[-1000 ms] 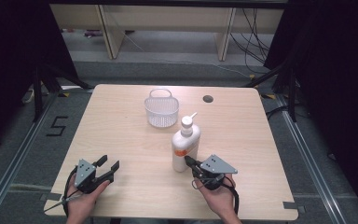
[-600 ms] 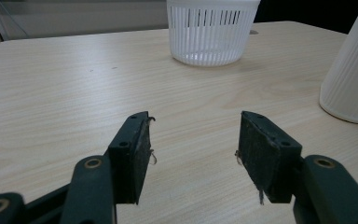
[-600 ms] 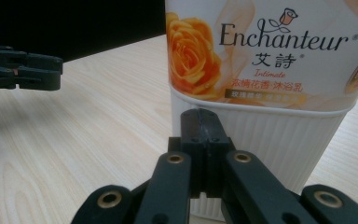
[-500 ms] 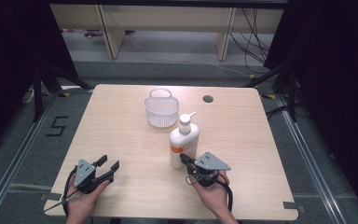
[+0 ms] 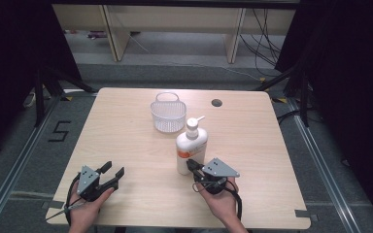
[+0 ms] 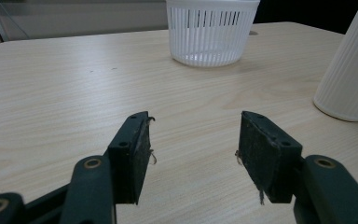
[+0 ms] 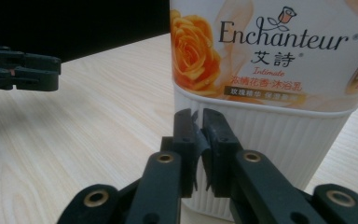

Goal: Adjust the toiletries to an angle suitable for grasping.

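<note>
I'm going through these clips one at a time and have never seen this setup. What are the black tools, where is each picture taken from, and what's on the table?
A person sits at a wooden table and holds a hand-operated claw in each hand; there is no robot arm. The high view looks down from above the person, with the left claw at lower left and the right claw at lower middle. The other two pictures come from small cameras riding on each claw, looking along its two black jaws.

On the table stand a white plastic basket and a white pump bottle with a rose label. A small round hole sits near the far edge.

Nothing is held. The left claw's jaws stand apart over bare wood. The right claw's jaws, nearly together, have just been opening a little, right in front of the bottle's ribbed base, with nothing between them.
</note>
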A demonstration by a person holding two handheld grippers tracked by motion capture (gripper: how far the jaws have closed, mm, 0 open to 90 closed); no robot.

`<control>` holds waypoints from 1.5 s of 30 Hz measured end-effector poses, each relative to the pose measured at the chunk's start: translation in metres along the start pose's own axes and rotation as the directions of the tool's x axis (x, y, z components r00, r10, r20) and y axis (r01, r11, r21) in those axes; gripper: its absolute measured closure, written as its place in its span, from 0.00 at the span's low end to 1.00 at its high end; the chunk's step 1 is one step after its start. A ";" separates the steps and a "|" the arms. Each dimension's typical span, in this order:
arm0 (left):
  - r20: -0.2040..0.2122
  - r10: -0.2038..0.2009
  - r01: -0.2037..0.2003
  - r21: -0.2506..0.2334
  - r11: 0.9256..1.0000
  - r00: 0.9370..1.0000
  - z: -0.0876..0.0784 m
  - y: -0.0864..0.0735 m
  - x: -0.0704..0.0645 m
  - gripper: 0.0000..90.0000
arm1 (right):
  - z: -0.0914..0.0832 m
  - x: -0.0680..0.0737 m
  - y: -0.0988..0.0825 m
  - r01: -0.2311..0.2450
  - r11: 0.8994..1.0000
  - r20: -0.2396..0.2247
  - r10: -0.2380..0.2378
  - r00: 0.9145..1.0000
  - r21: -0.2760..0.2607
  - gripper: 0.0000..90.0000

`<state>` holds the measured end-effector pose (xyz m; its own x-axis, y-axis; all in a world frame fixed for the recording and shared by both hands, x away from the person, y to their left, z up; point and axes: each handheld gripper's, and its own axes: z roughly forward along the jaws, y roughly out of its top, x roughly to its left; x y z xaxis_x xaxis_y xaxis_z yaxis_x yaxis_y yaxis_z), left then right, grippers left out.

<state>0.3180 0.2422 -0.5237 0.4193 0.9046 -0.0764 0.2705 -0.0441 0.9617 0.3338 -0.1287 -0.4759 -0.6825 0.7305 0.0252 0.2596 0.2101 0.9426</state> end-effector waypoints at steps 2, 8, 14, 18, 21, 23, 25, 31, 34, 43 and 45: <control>-0.001 0.000 0.000 0.000 1.000 1.000 0.000 0.000 0.000 0.48 | -0.006 0.000 0.002 0.011 1.000 -0.002 -0.011 1.000 -0.009 0.87; -0.002 0.007 -0.007 -0.005 1.000 1.000 0.000 0.001 -0.004 0.48 | -0.024 -0.006 0.001 -0.001 1.000 0.043 0.002 0.999 -0.012 0.78; 0.000 0.015 -0.015 -0.003 1.000 1.000 0.000 0.003 -0.008 0.48 | -0.031 -0.013 -0.002 -0.012 1.000 0.057 0.013 0.998 -0.008 0.78; 0.012 0.018 -0.018 -0.012 1.000 1.000 0.001 0.006 -0.012 0.48 | -0.033 -0.017 -0.005 -0.002 1.000 0.070 0.003 0.998 -0.020 0.79; 0.016 0.017 -0.016 -0.016 1.000 1.000 0.002 0.005 -0.012 0.48 | -0.032 -0.014 -0.004 -0.029 0.999 0.052 0.030 0.998 -0.021 0.89; 0.013 0.017 -0.017 -0.017 1.000 1.000 0.002 0.004 -0.010 0.48 | -0.028 -0.011 -0.003 -0.018 1.000 0.033 0.019 0.999 -0.023 1.00; 0.013 0.015 -0.015 -0.019 1.000 1.000 0.002 0.004 -0.009 0.48 | -0.022 -0.008 0.000 -0.006 1.000 0.023 0.006 1.000 -0.015 1.00; 0.003 0.013 -0.013 -0.006 1.000 1.000 -0.001 0.003 -0.007 0.48 | -0.004 -0.001 0.008 0.012 1.000 0.028 -0.012 1.000 0.003 1.00; 0.002 0.007 -0.007 -0.006 1.000 1.000 -0.001 0.003 -0.006 0.48 | 0.001 -0.001 0.008 0.021 1.000 0.041 -0.021 0.999 -0.001 1.00; 0.007 0.013 -0.013 -0.008 1.000 1.000 0.000 0.003 -0.007 0.48 | 0.014 0.003 0.010 -0.004 1.000 0.034 0.004 0.999 0.001 1.00; 0.006 0.011 -0.011 -0.007 1.000 1.000 0.000 0.003 -0.007 0.48 | 0.018 0.002 0.010 -0.004 1.000 0.027 0.004 1.000 -0.004 1.00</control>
<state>0.3158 0.2360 -0.5198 0.4280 0.9013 -0.0672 0.2600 -0.0515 0.9642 0.3471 -0.1135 -0.4722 -0.6631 0.7482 0.0199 0.2596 0.2049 0.9437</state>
